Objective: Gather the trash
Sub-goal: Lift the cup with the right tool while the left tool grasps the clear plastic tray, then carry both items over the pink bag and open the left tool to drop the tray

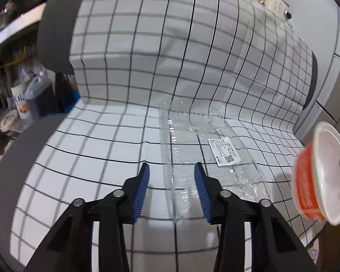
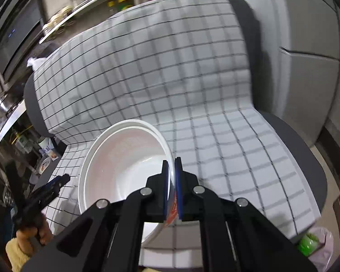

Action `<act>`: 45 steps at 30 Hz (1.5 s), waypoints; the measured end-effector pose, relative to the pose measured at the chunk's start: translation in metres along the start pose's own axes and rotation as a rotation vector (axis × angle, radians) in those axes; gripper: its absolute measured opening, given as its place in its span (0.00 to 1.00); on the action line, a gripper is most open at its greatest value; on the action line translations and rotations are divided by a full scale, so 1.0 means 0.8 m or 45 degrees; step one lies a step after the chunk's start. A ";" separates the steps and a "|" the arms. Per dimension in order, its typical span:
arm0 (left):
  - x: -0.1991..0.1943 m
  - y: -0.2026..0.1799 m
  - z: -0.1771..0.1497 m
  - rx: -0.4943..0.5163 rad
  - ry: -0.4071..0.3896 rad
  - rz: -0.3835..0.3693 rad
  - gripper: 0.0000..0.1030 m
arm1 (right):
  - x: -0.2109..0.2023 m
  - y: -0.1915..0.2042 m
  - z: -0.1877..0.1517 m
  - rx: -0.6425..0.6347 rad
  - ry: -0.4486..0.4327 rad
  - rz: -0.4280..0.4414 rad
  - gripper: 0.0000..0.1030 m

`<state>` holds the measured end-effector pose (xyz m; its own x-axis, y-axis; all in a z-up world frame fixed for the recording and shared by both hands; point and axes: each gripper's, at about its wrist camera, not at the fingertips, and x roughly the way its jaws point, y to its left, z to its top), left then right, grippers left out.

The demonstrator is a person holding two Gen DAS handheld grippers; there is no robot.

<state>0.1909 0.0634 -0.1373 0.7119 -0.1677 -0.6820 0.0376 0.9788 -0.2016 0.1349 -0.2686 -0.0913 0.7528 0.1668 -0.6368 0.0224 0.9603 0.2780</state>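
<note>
Right gripper [image 2: 171,161]: two fingers clamped on the rim of one paper bowl [image 2: 124,165], white inside, orange outside, lifted over the seat. Left gripper [image 1: 171,170]: two blue-padded fingers part open, pressing on nothing, poised over one clear plastic wrapper [image 1: 206,149] with one white label, lying flat on the checked sofa cover [image 1: 129,72]. One bagged bin [image 2: 321,247] at lower right.

A dark grey chair [image 1: 54,31] is being covered by a white checked cloth [image 1: 129,72]; a clear plastic wrapper [image 1: 192,136] is lying flat on the cloth-covered seat.
</note>
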 end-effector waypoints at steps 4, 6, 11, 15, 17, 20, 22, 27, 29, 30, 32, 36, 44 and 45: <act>0.036 -0.001 0.003 -0.024 0.112 0.020 0.29 | -0.009 -0.027 -0.012 0.052 0.005 -0.010 0.06; 0.048 -0.005 0.002 -0.009 0.153 0.033 0.20 | -0.010 -0.032 -0.015 0.072 0.003 -0.010 0.06; 0.028 -0.017 -0.003 0.021 0.094 0.026 0.06 | -0.027 -0.050 -0.022 0.110 -0.028 -0.018 0.06; -0.030 -0.037 -0.007 0.043 -0.029 -0.071 0.05 | -0.056 -0.065 -0.026 0.139 -0.077 -0.037 0.06; -0.060 -0.054 -0.015 0.084 -0.077 -0.128 0.05 | -0.072 -0.072 -0.029 0.153 -0.104 -0.047 0.06; -0.093 -0.088 -0.031 0.166 -0.108 -0.215 0.05 | -0.108 -0.088 -0.037 0.182 -0.160 -0.081 0.06; -0.106 -0.120 -0.043 0.248 -0.109 -0.265 0.05 | -0.137 -0.103 -0.043 0.196 -0.203 -0.132 0.06; -0.130 -0.203 -0.084 0.457 -0.112 -0.405 0.05 | -0.207 -0.154 -0.071 0.271 -0.289 -0.285 0.06; -0.131 -0.237 -0.106 0.536 -0.082 -0.487 0.05 | -0.235 -0.181 -0.087 0.317 -0.319 -0.365 0.07; -0.131 -0.258 -0.119 0.577 -0.053 -0.535 0.05 | -0.245 -0.191 -0.094 0.334 -0.331 -0.390 0.07; -0.128 -0.286 -0.138 0.642 -0.002 -0.598 0.05 | -0.267 -0.215 -0.109 0.381 -0.355 -0.449 0.07; -0.120 -0.355 -0.188 0.808 0.128 -0.728 0.05 | -0.301 -0.257 -0.132 0.475 -0.399 -0.519 0.07; -0.111 -0.474 -0.273 1.068 0.337 -0.898 0.05 | -0.342 -0.314 -0.163 0.576 -0.465 -0.581 0.07; -0.110 -0.485 -0.280 1.085 0.355 -0.913 0.06 | -0.346 -0.321 -0.166 0.583 -0.470 -0.590 0.07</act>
<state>-0.0433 -0.3277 -0.1566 0.1588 -0.6347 -0.7563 0.9099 0.3915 -0.1375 -0.1662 -0.5316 -0.0819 0.7695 -0.3958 -0.5013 0.6022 0.7111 0.3629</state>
